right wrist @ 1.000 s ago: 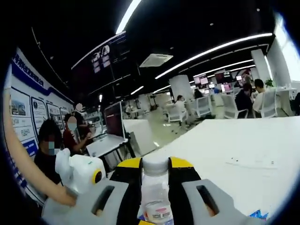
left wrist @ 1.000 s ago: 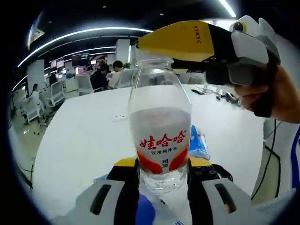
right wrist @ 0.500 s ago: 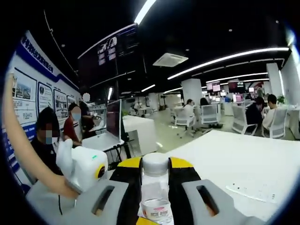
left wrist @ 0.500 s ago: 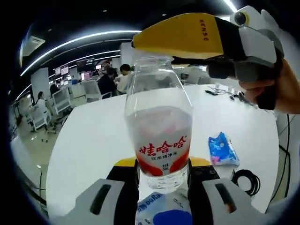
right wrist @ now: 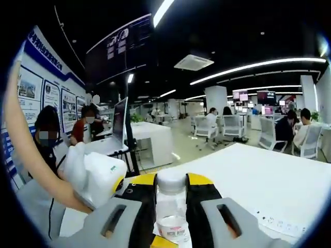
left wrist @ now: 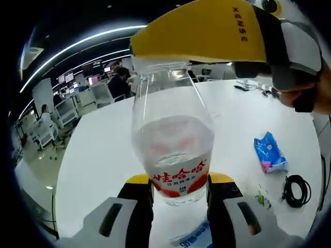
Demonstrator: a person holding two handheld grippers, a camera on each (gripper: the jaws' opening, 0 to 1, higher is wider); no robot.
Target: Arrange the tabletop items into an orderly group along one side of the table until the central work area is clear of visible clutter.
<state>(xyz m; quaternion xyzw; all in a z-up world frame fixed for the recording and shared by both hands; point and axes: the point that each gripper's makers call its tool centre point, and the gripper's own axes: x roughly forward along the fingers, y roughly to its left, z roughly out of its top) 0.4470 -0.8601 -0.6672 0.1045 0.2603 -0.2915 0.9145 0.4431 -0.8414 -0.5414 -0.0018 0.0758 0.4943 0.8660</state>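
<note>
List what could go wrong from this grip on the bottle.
1. The left gripper clamps the water bottle low at its base while the right gripper pinches its cap; uneven pulls could twist or crush the thin plastic.
2. If the cap loosens, water could spill onto the white table near the blue tissue pack and black cable.

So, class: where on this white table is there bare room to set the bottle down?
Bare tabletop stretches left of the clear plastic water bottle. The right side is crowded: blue tissue packet, coiled black cable.
</note>
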